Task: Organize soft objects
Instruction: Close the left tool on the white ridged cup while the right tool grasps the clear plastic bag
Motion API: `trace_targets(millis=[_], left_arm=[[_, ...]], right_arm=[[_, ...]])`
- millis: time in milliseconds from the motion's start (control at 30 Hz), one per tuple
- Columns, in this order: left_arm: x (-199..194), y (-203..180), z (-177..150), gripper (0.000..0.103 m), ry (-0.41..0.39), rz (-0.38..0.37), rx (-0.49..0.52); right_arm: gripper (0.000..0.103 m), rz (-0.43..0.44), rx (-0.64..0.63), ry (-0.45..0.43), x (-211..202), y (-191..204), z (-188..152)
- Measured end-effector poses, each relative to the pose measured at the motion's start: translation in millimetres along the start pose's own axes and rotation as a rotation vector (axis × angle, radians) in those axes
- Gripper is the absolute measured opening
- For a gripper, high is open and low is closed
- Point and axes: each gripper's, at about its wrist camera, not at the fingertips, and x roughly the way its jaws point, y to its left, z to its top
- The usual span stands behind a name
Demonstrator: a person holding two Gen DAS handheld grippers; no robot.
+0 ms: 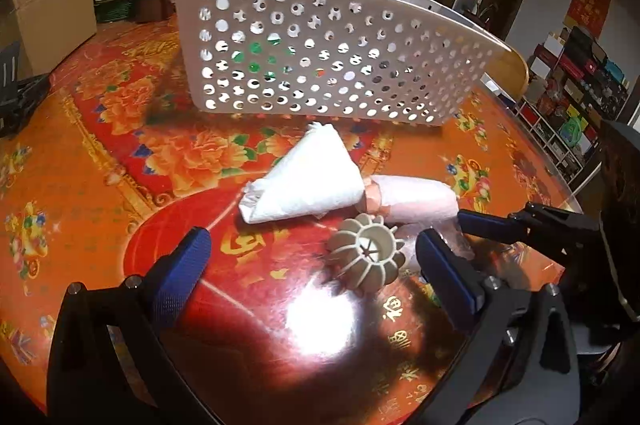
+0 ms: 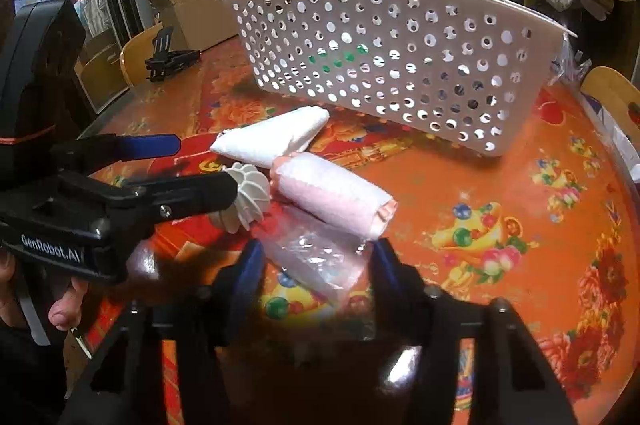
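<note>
On the red floral worktop (image 1: 120,153), before a white perforated basket (image 2: 400,65), the right gripper (image 2: 316,257) was seen with fingers released astride a clear plastic-wrapped packet (image 2: 316,257), best pinched mid-length; the left gripper (image 1: 312,257), likewise released, flanked a ribbed ball (image 1: 366,257).

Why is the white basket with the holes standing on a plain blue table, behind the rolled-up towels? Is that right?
Not quite. The table is not plain blue: its cover is red and orange with flowers, as the left wrist view shows. The rest holds: the white basket with holes stands on it, behind the rolled-up towels.
</note>
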Motion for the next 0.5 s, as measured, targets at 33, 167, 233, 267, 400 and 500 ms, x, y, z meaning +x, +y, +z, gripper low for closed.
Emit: trace_targets(millis=[33,167,233,267,400,500], left_arm=[[1,-2,0,0.101,0.001,-0.002,0.001],[4,-5,1,0.101,0.003,-0.009,0.000],[5,-7,1,0.101,0.003,-0.008,0.003],[6,-7,1,0.101,0.005,-0.009,0.005],[7,-10,1,0.095,0.004,-0.007,0.019],[10,-13,0,0.077,0.015,-0.005,0.032]], right_arm=[[0.051,0.000,0.000,-0.001,0,0,0],[0.049,0.002,0.001,-0.007,0,-1,0],[0.049,0.015,0.011,-0.019,-3,-3,-1],[0.048,0.023,0.019,-0.024,-4,-5,-2],[0.048,0.023,0.019,-0.032,-7,-5,-3],[0.048,0.019,0.009,-0.031,-7,-3,-3]])
